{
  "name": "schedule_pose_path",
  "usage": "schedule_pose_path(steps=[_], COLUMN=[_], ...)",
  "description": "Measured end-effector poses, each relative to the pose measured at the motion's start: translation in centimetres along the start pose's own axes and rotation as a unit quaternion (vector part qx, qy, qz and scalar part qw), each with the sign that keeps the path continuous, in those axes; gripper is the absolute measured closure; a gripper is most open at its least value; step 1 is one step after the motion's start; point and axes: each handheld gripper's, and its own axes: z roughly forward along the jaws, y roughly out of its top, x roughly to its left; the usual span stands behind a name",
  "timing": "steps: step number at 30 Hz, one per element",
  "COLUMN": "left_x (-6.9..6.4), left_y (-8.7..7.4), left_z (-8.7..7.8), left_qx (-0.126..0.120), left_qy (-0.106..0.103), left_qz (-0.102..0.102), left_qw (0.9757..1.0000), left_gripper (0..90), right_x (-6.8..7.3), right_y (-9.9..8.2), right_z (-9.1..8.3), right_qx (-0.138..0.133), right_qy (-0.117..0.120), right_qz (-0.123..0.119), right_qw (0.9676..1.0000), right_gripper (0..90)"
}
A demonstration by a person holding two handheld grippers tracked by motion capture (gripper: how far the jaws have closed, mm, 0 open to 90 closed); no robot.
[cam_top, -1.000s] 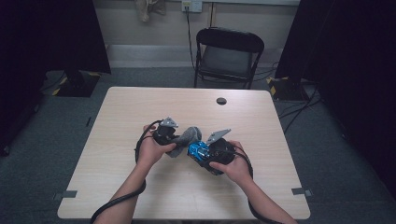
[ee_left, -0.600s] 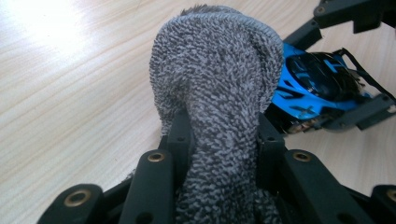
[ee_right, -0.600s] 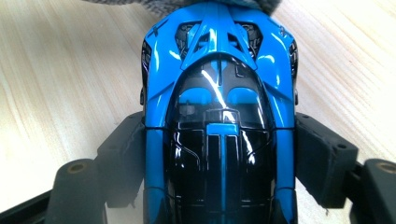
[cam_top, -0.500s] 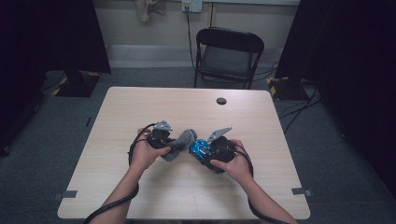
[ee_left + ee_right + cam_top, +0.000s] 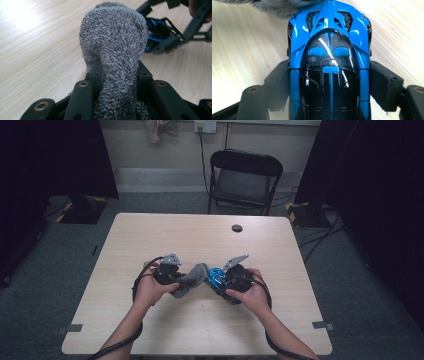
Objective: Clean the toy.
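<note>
My left gripper is shut on a grey terry cloth just above the wooden table. In the left gripper view the cloth bulges up between the jaws of the left gripper. My right gripper is shut on a shiny blue and black toy car, its pads pressing on both flanks. The car points towards the cloth, which touches its front end. In the left gripper view the car lies just behind the cloth.
A small round black disc lies near the table's far edge. A black folding chair stands just beyond the table. Dark curtains hang at both sides, and cables run over the floor at the right.
My left gripper has slid a little to the left and nearer the person with the cloth, which stays against the car. The right gripper and the car have kept still.
</note>
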Motion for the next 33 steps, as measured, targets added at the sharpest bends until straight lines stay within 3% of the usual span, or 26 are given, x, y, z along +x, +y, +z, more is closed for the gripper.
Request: schedule_pose_path(steps=[8, 16, 19, 20, 21, 22, 24, 28, 33], left_x=[-0.9, -1.4, -0.4, -0.4, 0.2, 0.2, 1.2, 2.3, 2.7], left_y=[-0.7, -1.1, -0.7, -0.7, -0.2, -0.2, 0.7, 1.5, 2.2], left_z=[0.3, 0.5, -0.5, -0.5, -1.1, -1.1, -1.5, -1.0, 0.4], left_qx=[-0.001, 0.015, -0.013, -0.013, -0.016, -0.016, -0.033, -0.036, -0.032], left_qy=[-0.023, -0.042, -0.020, -0.020, 0.005, 0.005, 0.021, 0.041, 0.057], left_qz=[0.000, 0.011, -0.009, -0.009, -0.008, -0.008, -0.027, -0.037, -0.037], left_qw=[0.9997, 0.9989, 0.9997, 0.9997, 0.9998, 0.9998, 0.9989, 0.9978, 0.9972], left_gripper=[66.9, 66.8, 66.8, 66.8, 66.8, 66.8, 66.8, 66.8, 66.7], right_x=[-0.3, -0.5, -0.5, -0.4, -0.3, -0.2, 0.0, 0.6, 1.5], right_y=[0.0, -0.2, -0.2, -0.2, -0.2, -0.3, -0.3, -0.2, 0.2], right_z=[0.0, -0.1, -0.2, -0.3, -0.3, -0.4, -0.3, -0.2, 0.1], right_qx=[0.004, 0.004, 0.002, 0.001, 0.002, 0.002, 0.003, 0.001, 0.002], right_qy=[-0.006, -0.006, -0.004, -0.005, -0.002, -0.002, 0.003, 0.008, 0.017], right_qz=[0.006, 0.010, 0.007, 0.007, 0.005, 0.002, -0.003, -0.012, -0.028], right_qw=[1.0000, 0.9999, 1.0000, 1.0000, 1.0000, 1.0000, 1.0000, 0.9999, 0.9995], right_gripper=[26.1, 26.1, 26.1, 26.1, 26.1, 26.1, 26.1, 26.1, 26.1])
